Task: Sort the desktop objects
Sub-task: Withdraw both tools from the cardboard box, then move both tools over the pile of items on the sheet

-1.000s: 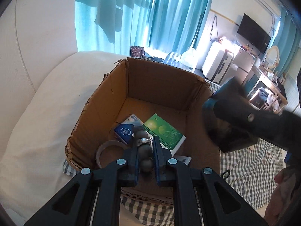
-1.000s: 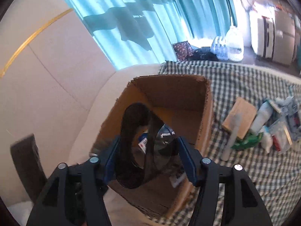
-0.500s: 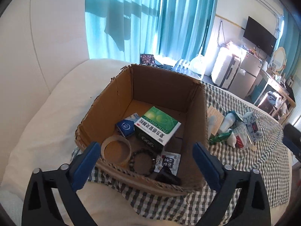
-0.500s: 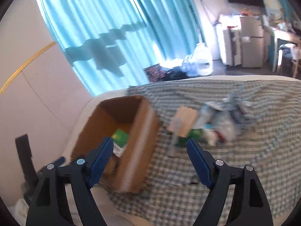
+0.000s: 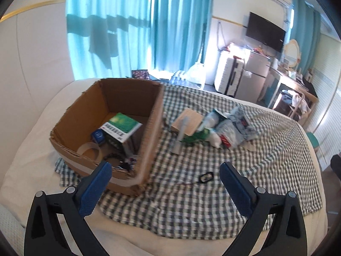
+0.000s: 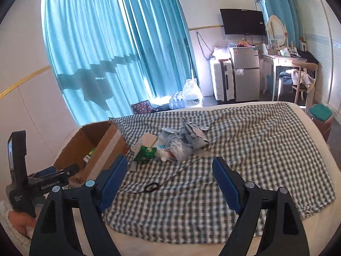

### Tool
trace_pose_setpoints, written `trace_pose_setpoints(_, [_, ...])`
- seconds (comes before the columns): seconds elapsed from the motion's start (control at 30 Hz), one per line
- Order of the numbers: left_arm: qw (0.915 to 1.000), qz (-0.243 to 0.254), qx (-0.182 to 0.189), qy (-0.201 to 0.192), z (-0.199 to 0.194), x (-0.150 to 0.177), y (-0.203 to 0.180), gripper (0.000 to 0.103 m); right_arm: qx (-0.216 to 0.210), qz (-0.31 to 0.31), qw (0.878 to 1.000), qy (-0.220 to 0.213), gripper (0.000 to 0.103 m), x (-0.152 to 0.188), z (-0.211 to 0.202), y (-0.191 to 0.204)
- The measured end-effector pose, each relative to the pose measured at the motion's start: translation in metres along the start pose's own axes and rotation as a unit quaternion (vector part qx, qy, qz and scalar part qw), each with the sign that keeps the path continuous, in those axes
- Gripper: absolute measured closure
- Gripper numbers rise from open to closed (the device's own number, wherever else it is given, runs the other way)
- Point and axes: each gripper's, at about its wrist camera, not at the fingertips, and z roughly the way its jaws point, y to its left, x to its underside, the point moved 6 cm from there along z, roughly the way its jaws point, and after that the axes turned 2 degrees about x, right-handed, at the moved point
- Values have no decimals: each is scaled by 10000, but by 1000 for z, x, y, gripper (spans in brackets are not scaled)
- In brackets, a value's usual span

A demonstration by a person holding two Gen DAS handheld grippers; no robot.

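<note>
A cardboard box stands on the checked cloth at the left; it also shows in the right wrist view. In it lie a green medicine box, a tape roll, a bead bracelet and a small blue item. A pile of loose items lies on the cloth right of the box, also in the right wrist view. A small black loop lies nearer, also in the right wrist view. My left gripper is open and empty, back from the box. My right gripper is open and empty above the cloth.
The checked cloth covers a white bed. A wooden board lies beside the box. Curtains, a suitcase, a small fridge and a desk stand beyond the bed. The left gripper's body shows at the right wrist view's left edge.
Both grippers opened and released their objects into the box, then pulled back and to the right. The bracelet now lies in the box.
</note>
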Motion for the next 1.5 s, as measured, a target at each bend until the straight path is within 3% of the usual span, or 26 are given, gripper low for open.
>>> trace_pose_setpoints(0.33, [9958,569,-21,717,53,49,-51,0,106,369,9991,155,21,21,4,-40])
trace_pose_setpoints(0.53, [9924,442,45,1148,101,69,-58,0,108,537,9973,480,21,37,30,-54])
trace_pose_setpoints(0.77, [9900,282,201,1370,165,72,-70,0,173,447,9946,925,21,54,79,-64])
trace_pose_setpoints(0.83, [9898,290,295,1364,185,74,-75,12,187,402,9933,1068,21,56,98,-65])
trace_pose_setpoints(0.9, [9847,265,344,1687,206,80,-79,36,157,383,9905,1312,21,59,121,-66])
trace_pose_setpoints(0.97, [9782,297,342,2025,226,89,-81,42,141,374,9889,1434,21,58,141,-67])
trace_pose_setpoints(1.07, [9804,477,425,1864,227,88,-83,45,111,377,9880,1491,21,55,162,-66])
trace_pose_setpoints(1.1, [9802,555,459,1842,226,88,-84,60,112,389,9877,1513,21,55,166,-66])
trace_pose_setpoints(1.17, [9795,666,579,1810,220,88,-83,80,111,463,9856,1623,21,61,174,-66])
trace_pose_setpoints(1.2, [9794,636,609,1816,218,87,-81,86,97,509,9846,1667,21,65,176,-66])
trace_pose_setpoints(1.37, [9853,170,796,1502,195,71,-68,95,86,450,9819,1840,21,82,176,-65])
trace_pose_setpoints(1.5, [9868,111,894,1348,177,56,-72,95,80,574,9821,1789,21,79,173,-70])
